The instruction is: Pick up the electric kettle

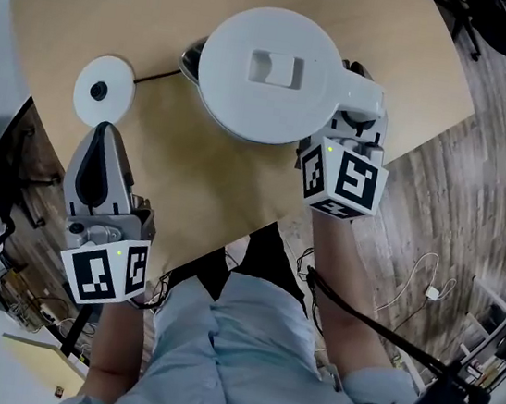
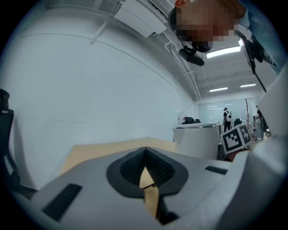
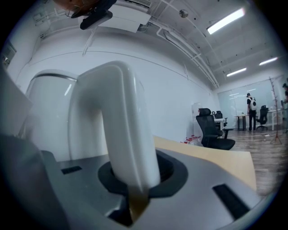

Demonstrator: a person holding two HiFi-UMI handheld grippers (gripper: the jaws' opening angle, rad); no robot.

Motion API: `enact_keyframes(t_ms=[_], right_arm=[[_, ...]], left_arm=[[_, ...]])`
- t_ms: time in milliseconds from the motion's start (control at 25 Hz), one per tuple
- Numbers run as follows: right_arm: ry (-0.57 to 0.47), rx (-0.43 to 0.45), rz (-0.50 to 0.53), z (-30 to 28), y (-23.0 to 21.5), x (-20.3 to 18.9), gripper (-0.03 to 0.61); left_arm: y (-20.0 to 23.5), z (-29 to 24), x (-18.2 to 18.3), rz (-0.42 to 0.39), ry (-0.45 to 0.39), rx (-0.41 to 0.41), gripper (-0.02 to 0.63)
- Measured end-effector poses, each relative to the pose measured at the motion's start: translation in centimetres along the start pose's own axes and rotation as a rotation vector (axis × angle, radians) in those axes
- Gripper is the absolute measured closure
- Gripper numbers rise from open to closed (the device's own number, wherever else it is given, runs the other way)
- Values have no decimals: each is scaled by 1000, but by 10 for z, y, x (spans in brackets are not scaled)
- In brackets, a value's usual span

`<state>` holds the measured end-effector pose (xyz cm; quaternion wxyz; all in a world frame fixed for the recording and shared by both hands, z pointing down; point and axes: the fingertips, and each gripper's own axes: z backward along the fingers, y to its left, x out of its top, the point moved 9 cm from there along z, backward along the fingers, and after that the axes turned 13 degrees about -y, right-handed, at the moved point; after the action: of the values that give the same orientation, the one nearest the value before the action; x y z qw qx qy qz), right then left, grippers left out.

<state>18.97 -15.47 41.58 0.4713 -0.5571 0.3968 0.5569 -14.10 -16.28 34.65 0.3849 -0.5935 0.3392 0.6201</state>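
Pinching the rigid, smooth handle (image 3: 121,126) of the electric kettle (image 1: 266,72), the right tool (image 1: 360,118) holds a probably heavy body; left tool (image 1: 104,133) pressed together, empty.

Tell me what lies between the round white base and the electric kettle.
In the head view, only a black cord crosses that strip of wooden table, running from the base toward the electric kettle.

Kettle (image 1: 269,73): white, round, upright, lid shut; right of the base (image 1: 104,90) and apart from it, spout toward the base, handle opposite, clamped in right tool (image 1: 355,122).
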Motion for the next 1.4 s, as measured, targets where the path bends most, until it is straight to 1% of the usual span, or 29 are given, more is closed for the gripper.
enact_keyframes(t_ms=[160,320,440,560,680,960,1240,1400], right_arm=[[-39,-9,-17,10,-1,-6,531],[-64,-10,10,11,6,-9,526],[-51,-21,9,11,6,-11,514],[-39,-26,3,12,5,-13,429],[-36,-17,12,17,8,-15,417],[18,-22,8,49,15,-23,403],[77,20,9,86,12,-16,399],[112,101,30,103,19,3,400]], left_arm=[[0,2,2,-8,0,-4,614],[3,2,4,-17,-1,-5,614],[1,5,5,-28,0,-9,614],[-2,8,6,-36,-1,-18,614],[-3,9,7,-39,-5,-29,614],[-13,12,10,-42,-12,-50,614],[-29,17,14,-39,-40,-54,614],[-35,16,21,-33,-62,-47,614]])
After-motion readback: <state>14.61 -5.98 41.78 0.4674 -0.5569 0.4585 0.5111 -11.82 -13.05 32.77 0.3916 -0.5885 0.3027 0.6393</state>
